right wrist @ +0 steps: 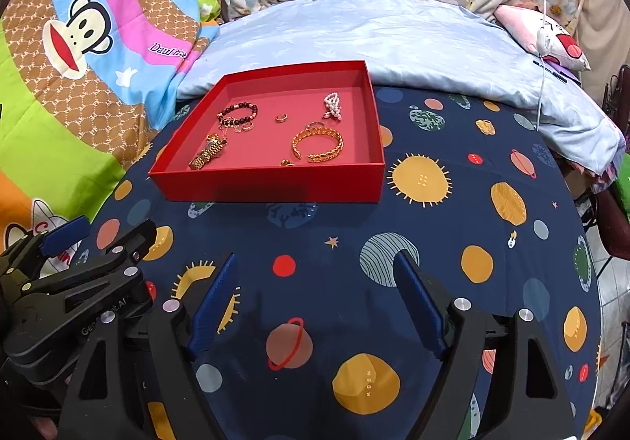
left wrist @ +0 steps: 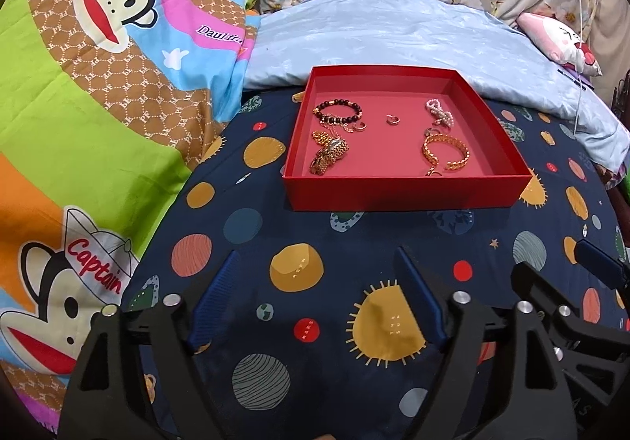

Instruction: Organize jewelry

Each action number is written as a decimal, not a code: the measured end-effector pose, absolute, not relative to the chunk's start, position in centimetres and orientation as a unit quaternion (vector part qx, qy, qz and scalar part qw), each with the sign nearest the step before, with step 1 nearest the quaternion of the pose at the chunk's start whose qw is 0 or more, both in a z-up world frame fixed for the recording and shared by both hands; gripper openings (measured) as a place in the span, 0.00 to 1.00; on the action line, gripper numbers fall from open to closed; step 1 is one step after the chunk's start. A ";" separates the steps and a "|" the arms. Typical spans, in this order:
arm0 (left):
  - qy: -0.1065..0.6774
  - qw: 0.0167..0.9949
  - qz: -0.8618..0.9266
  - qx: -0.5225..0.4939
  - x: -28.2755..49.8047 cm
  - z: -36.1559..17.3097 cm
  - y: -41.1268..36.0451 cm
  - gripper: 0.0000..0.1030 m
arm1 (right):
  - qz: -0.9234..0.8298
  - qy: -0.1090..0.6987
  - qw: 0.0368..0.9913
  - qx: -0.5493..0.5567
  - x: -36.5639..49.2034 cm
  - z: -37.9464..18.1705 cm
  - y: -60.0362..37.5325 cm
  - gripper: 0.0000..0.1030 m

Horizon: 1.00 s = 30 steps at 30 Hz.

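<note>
- Tray (left wrist: 405, 188): red, shallow, card-like walls; it sits on the planet-print sheet (left wrist: 299, 267), in front of the pale blue pillow (left wrist: 378, 30). All jewelry in view lies inside it.
- Left gripper (left wrist: 319, 296): jaws apart, nothing between them, well short of the tray. Right gripper (right wrist: 317, 300): jaws likewise apart and empty, also short of the tray.
- Left side of tray: dark bead bracelet (left wrist: 338, 111), with a gold watch (left wrist: 328, 154) just beside it. A thin chain appears tangled between the 2; its exact run cannot be told.
- Centre: 1 small ring (left wrist: 392, 120), lying apart from the rest.
- Right side: pearl piece (left wrist: 438, 113) toward the back, gold cuff (left wrist: 447, 152) nearer the front.
- Handling, judged: every piece is light. The cuff looks stiff and smooth, likely slippery; take it across the band, not at its open ends.
- The bead bracelet looks flexible; pinch across 1 strand of beads. The watch band is linked and will droop; grip it at the case.
- The ring is the hardest target: small, low, prone to skate on the tray floor.
- Risk, judged: lifting the bracelet or watch may drag the tangled chain with it.
</note>
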<state>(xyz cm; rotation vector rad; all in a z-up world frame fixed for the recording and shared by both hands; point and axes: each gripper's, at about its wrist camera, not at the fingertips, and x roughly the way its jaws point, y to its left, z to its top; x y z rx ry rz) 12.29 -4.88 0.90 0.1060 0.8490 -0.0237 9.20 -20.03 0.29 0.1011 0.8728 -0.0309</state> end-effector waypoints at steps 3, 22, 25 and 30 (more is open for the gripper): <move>0.411 0.910 -0.008 0.056 12.1 0.9 -4.9 0.76 | -0.017 0.423 0.905 0.046 9.1 0.3 -20.0 0.76; 0.414 0.909 0.008 0.050 12.3 0.8 -4.3 0.77 | -0.017 0.421 0.906 0.042 9.5 0.3 -19.5 0.77; 0.415 0.909 0.009 0.049 12.4 0.7 -4.1 0.77 | -0.017 0.422 0.906 0.042 9.6 0.2 -19.4 0.77; 0.417 0.908 0.013 0.040 12.5 0.5 -3.7 0.77 | -0.016 0.423 0.905 0.041 9.7 0.1 -19.3 0.77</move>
